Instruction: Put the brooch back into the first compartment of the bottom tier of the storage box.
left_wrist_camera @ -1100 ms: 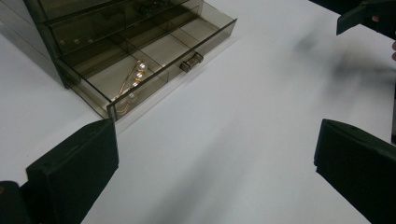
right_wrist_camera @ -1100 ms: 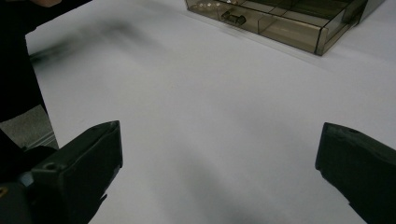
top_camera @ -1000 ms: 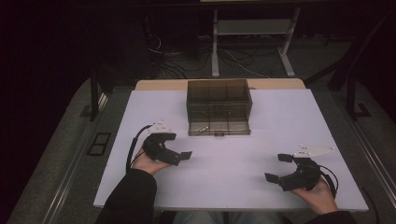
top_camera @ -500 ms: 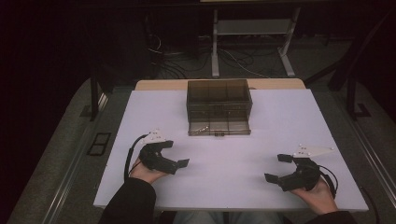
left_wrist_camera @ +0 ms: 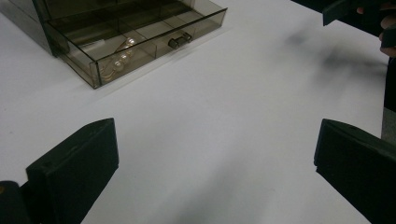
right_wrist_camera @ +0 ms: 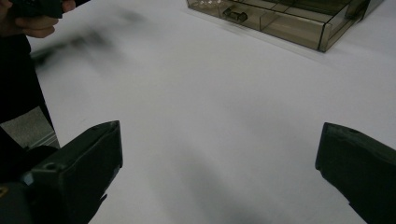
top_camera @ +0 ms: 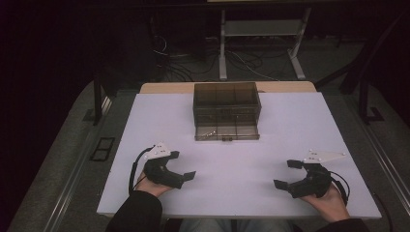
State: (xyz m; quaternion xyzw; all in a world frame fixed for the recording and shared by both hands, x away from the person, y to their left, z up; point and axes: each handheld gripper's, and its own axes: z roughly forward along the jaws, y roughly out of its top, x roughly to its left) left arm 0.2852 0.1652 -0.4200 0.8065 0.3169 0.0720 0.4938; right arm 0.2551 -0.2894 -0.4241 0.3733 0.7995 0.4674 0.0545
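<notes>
From above, a smoky clear drawer box (top_camera: pixel 226 111) stands at the far middle of the white desk (top_camera: pixel 290 125), its drawer pulled out. The left gripper (top_camera: pixel 181 166) and right gripper (top_camera: pixel 285 174) rest near the front edge, fingers spread, grasping nothing.

The left gripper view shows pearl jewellery (left_wrist_camera: pixel 119 58) inside the drawer.

The right gripper view shows the drawer's small knob (right_wrist_camera: pixel 235 15). No writing is legible.

Drawer box (top_camera: pixel 226 110) table (top_camera: pixel 290 125) far-centre; pearls (left_wrist_camera: pixel 122 55) in open drawer (top_camera: pixel 227 131).

Open white table (top_camera: pixel 232 169) is seen between the left gripper (top_camera: pixel 183 166) and the right gripper (top_camera: pixel 288 174), with nothing lying across it. The only obstacle is the drawer box (top_camera: pixel 226 99) at the far middle, its drawer (top_camera: pixel 227 130) pulled out toward the near edge.
</notes>
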